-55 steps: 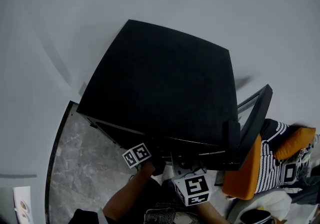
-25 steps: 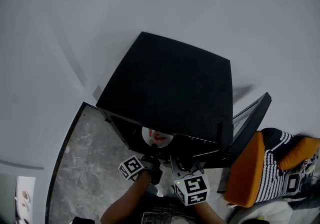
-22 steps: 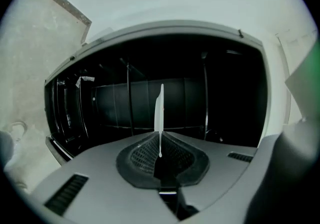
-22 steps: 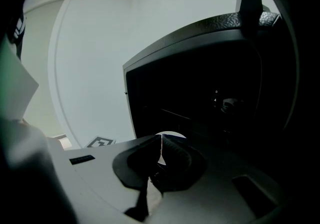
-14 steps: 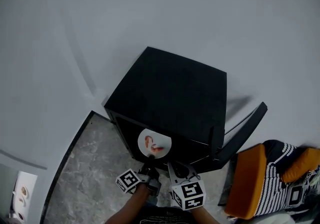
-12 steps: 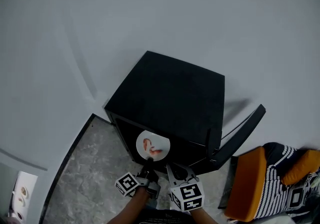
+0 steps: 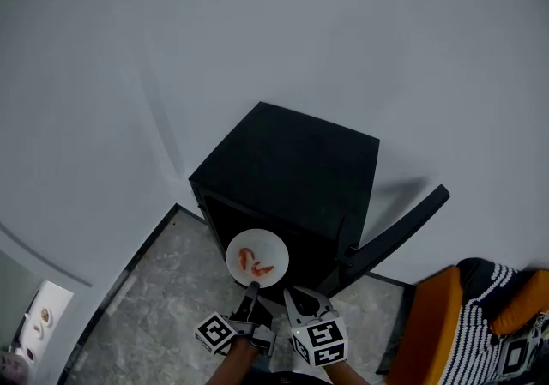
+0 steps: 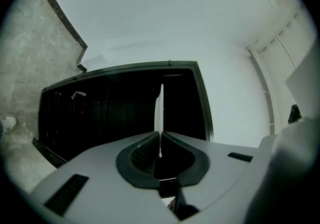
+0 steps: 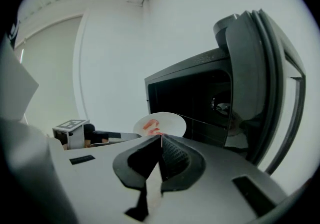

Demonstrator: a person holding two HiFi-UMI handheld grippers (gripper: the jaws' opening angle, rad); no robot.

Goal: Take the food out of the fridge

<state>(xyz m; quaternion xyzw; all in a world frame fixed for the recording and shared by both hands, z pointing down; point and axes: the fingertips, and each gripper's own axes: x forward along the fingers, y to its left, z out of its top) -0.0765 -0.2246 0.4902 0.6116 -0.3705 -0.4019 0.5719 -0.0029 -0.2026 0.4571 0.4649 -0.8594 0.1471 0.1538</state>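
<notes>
Head view: left gripper (image 7: 251, 287) clamps plate (image 7: 256, 258) w/ red food (image 7: 255, 264), just ahead of it, before open fridge (image 7: 292, 169). Left gripper view: rim edge-on betw. jaws. Right gripper view: right gripper (image 9: 161, 138) clenched, empty; plate ahead-left.

A round white plate (image 7: 271, 246) bearing red food pieces (image 7: 254, 264) is held level just outside the black box-shaped fridge (image 7: 292, 177), whose door (image 7: 396, 231) stands open.
</notes>
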